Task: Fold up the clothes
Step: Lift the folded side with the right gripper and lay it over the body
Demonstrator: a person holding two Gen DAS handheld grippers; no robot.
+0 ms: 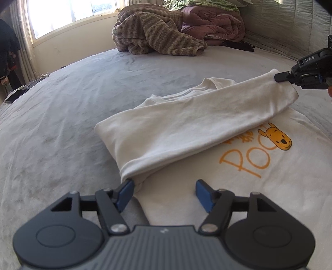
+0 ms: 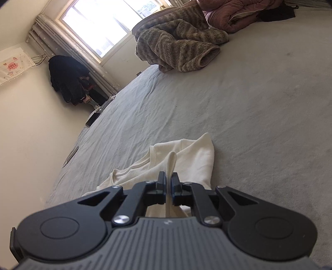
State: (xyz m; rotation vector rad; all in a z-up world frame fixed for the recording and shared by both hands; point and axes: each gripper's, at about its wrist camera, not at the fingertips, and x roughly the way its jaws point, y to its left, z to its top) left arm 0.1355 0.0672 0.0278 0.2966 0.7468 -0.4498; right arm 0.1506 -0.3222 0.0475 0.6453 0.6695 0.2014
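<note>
Cloth is what both views centre on: a white T-shirt [image 1: 207,166] is spread on the grey bed [image 1: 72,103], its orange print with a yellow bear's head turned upward. One side of the T-shirt is folded over across the chest, so that part of the print is covered by the fold.

The left gripper [image 1: 164,193] is seen low in its own view, its blue-padded fingers [image 1: 125,194] set wide apart. The near corner of the fold lies against the left pad, while the other pad stands clear over flat fabric; nothing is clamped.

The right gripper [image 2: 168,187] is seen with its fingers nearly together, a thin ridge of white fabric pinched between the pads. In the left view the same gripper [image 1: 279,78] is found at the far end of the fold, which is held slightly off the shirt.

A striped brown blanket [image 1: 157,35] is heaped near the window [image 1: 68,14], beside a mauve quilt [image 1: 215,25]. Dark clothes [image 2: 66,83] are hung in the corner of the room.
</note>
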